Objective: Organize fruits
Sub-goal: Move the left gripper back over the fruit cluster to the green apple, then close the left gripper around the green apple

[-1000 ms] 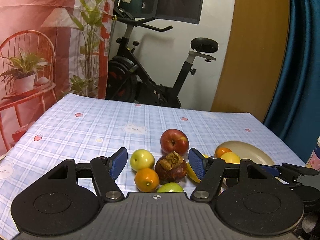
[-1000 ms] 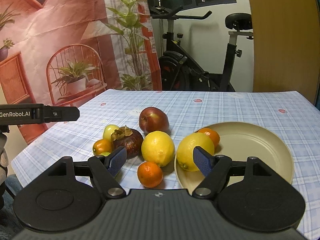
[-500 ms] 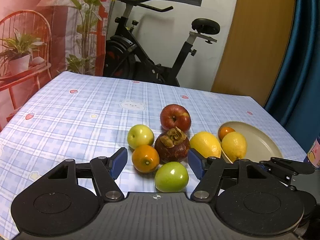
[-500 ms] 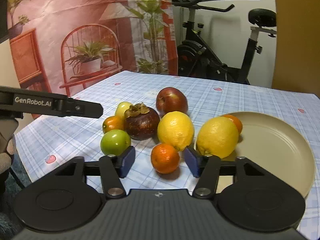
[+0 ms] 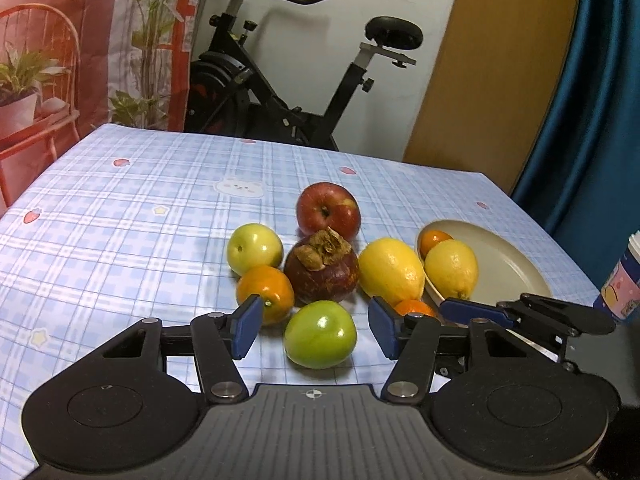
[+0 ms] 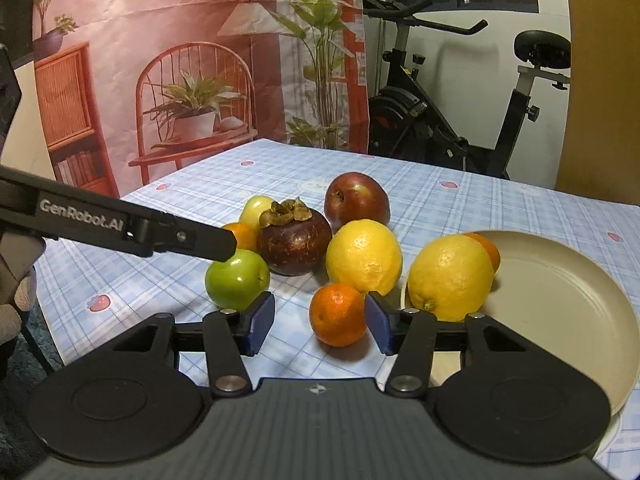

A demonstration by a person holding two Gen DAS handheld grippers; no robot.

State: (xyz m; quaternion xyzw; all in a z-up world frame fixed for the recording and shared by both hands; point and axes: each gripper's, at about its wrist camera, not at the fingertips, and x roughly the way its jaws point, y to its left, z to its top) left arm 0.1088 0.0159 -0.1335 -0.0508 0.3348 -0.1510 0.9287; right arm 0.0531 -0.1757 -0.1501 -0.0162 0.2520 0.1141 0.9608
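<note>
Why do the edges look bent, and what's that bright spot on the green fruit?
Left wrist view: the fisheye lens bows the door frame; the green apple carries a white glare spot from room light. Right wrist view: dark rounded corners, soft shadow under the small orange.

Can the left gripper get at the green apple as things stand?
Probably yes. The left gripper is open, and the green apple sits right at the gap between its pads. The orange and mangosteen crowd behind it, so the approach looks free.
</note>
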